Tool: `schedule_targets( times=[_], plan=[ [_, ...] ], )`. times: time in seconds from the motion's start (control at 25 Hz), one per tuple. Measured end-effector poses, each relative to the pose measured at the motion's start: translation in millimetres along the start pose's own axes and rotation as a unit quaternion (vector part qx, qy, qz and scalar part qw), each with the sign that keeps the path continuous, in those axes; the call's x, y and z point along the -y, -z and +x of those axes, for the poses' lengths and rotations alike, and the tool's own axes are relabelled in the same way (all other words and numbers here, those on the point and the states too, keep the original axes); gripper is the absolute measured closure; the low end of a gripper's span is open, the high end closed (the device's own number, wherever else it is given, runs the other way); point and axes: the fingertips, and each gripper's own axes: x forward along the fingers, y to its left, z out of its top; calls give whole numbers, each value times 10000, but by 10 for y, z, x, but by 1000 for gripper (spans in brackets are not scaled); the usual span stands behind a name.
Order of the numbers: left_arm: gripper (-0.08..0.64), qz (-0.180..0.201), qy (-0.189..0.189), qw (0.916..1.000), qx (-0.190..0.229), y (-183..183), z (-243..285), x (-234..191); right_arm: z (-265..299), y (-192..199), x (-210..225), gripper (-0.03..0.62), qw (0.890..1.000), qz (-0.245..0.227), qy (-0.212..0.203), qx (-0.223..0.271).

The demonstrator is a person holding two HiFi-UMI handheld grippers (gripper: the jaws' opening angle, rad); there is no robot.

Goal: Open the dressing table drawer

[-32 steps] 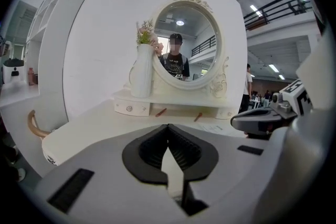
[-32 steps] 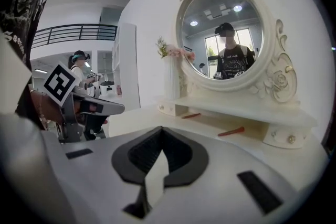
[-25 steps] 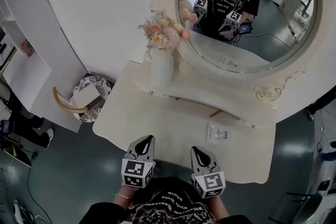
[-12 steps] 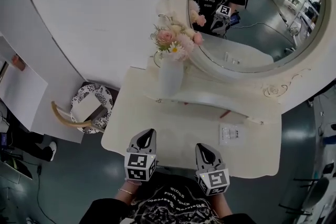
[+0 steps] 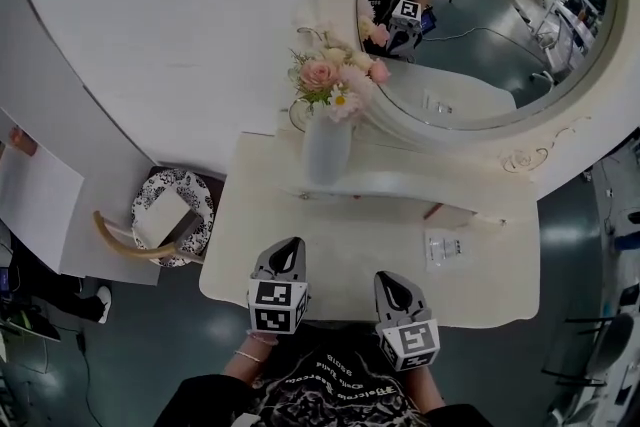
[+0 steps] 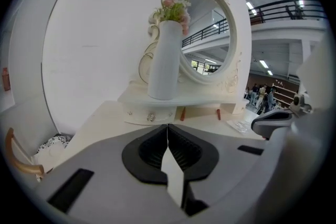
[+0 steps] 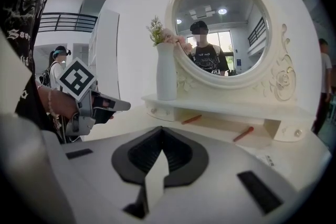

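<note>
The cream dressing table [image 5: 330,260] stands against the white wall, with a raised shelf under a round mirror [image 5: 480,25]. A small drawer front with a knob [image 6: 150,117] sits in that shelf below the white vase [image 6: 164,60]; the same knob [image 7: 153,110] shows in the right gripper view. My left gripper [image 5: 289,245] and right gripper [image 5: 386,279] hover side by side over the table's front edge, apart from the shelf. Both point at the shelf. The left gripper [image 6: 167,126] has its jaws together with nothing between them, and so does the right gripper [image 7: 161,128].
Pink flowers [image 5: 335,75] fill the vase. Two red sticks [image 7: 191,119] [image 7: 243,134] lie under the shelf. A clear packet [image 5: 441,247] rests on the tabletop at right. A patterned round stool [image 5: 170,215] with a curved handle stands on the floor at left.
The view has swung, so the table and mirror sit differently in the picture. Both grippers have drifted a little along the table's front, still side by side with jaws together.
</note>
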Motion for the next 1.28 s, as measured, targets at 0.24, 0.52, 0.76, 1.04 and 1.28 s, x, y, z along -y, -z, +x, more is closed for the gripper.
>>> schedule_targets(
  times=[0.24,0.52,0.76,1.04,1.28],
  plan=[
    [541,-132,-108,9999,-19,-52,180,-102,-55,52,86,581,9997,96,184,-103],
    [541,-258,-191,9995,-35,-144,425,-144,-48,94,247,581,9996,107,126,-242],
    [451,-297,-330,9989,-176,-130,619,-168,6,15,397,581,9997,-25,-39,-258],
    [373,-210,-714,9966,-344,-79,824,-336,-75,144,540,581,9991,63,-55,-418],
    [368,-158,-702,9963,-470,-30,1007,-359,-138,183,672,581,9988,47,59,-474]
  ],
)
